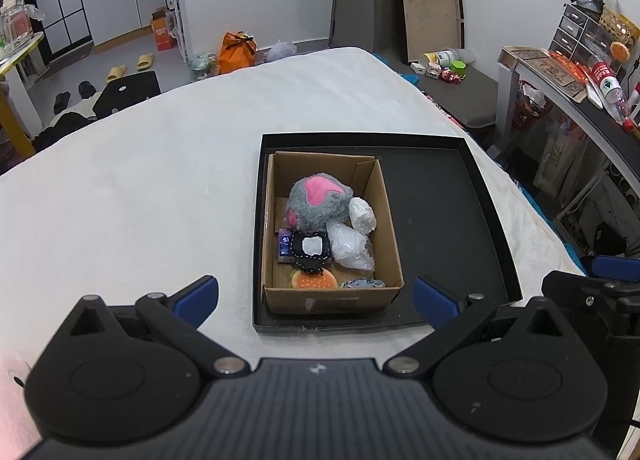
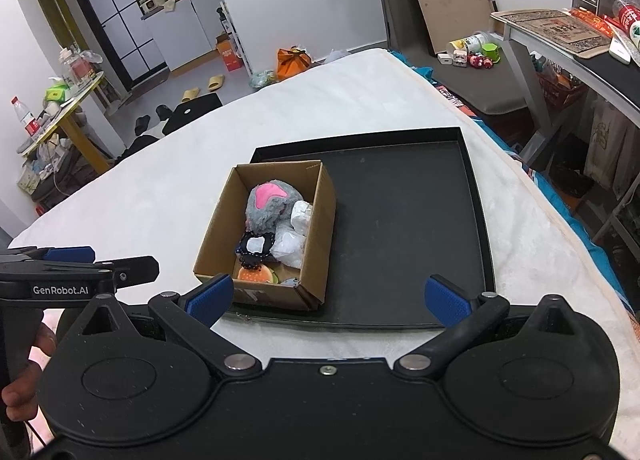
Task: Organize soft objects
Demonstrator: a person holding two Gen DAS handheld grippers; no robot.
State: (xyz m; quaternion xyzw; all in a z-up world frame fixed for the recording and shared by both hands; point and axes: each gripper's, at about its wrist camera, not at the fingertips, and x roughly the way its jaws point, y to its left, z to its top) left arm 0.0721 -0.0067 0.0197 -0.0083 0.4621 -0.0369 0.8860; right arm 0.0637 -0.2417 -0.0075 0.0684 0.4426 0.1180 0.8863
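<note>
An open cardboard box [image 1: 390, 212] [image 2: 320, 220] stands in the left part of a flat black tray [image 1: 440, 212] [image 2: 404, 228] on a white bed. The box holds several soft objects: a grey and pink plush [image 1: 318, 200] [image 2: 268, 202], a black pouch with a white centre [image 1: 312, 250] [image 2: 254, 246], two crumpled clear plastic bags [image 1: 350, 244] [image 2: 290, 246], an orange burger-shaped toy [image 1: 312, 281] [image 2: 256, 274] and a small purple packet [image 1: 285, 246]. My left gripper [image 1: 316, 296] is open and empty, just before the box. My right gripper [image 2: 328, 298] is open and empty, over the tray's near edge.
The white bed cover [image 1: 140, 188] [image 2: 160, 180] stretches left and behind the tray. The right gripper shows at the right edge of the left wrist view [image 1: 600, 292]; the left gripper shows at the left in the right wrist view [image 2: 80, 264]. A desk [image 2: 560, 44] stands at the right.
</note>
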